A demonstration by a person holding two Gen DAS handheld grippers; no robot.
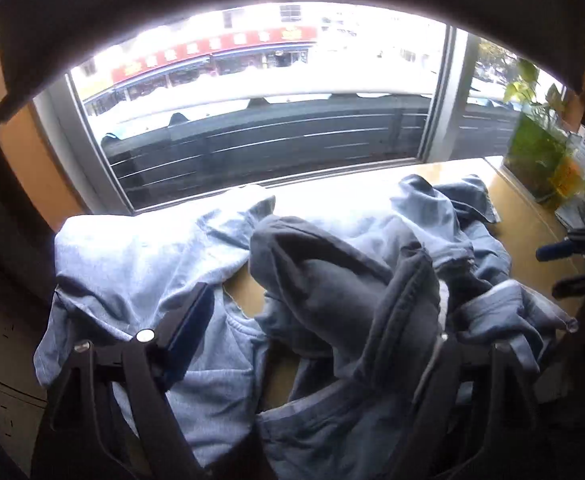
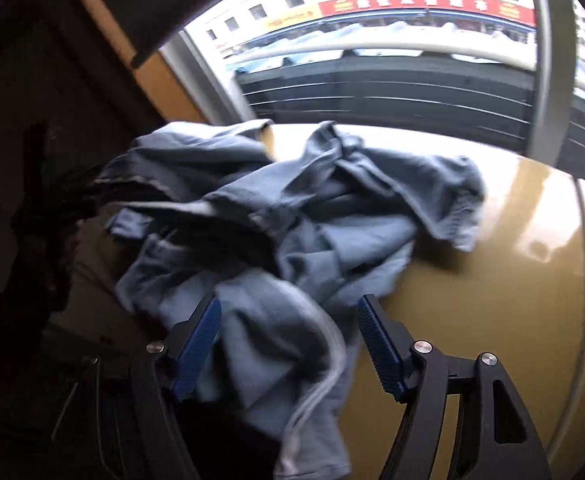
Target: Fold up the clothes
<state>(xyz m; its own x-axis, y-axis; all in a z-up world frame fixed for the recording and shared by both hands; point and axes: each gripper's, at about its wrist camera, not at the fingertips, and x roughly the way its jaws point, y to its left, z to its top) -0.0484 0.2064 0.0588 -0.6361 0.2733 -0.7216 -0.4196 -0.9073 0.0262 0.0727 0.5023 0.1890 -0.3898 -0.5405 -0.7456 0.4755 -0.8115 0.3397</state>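
A light blue-grey sweatshirt (image 1: 140,256) with a darker inner side (image 1: 324,280) lies crumpled on the yellow-brown table (image 1: 524,216) by the window. My left gripper (image 1: 324,312) is open over the heap. Its left finger (image 1: 188,320) shows a blue pad, and a fold of cloth drapes over the right finger and hides it. In the right wrist view the same sweatshirt (image 2: 292,208) spreads from the left to the middle. My right gripper (image 2: 288,308) is open, and a loose fold with a pale edge seam lies between its blue pads (image 2: 380,344), unpinched.
A window with a dark railing (image 1: 260,148) runs along the table's far edge. A green glass tank with a plant (image 1: 540,160) and some dark items (image 1: 572,248) stand at the far right. Bare tabletop (image 2: 492,288) lies to the right of the sweatshirt.
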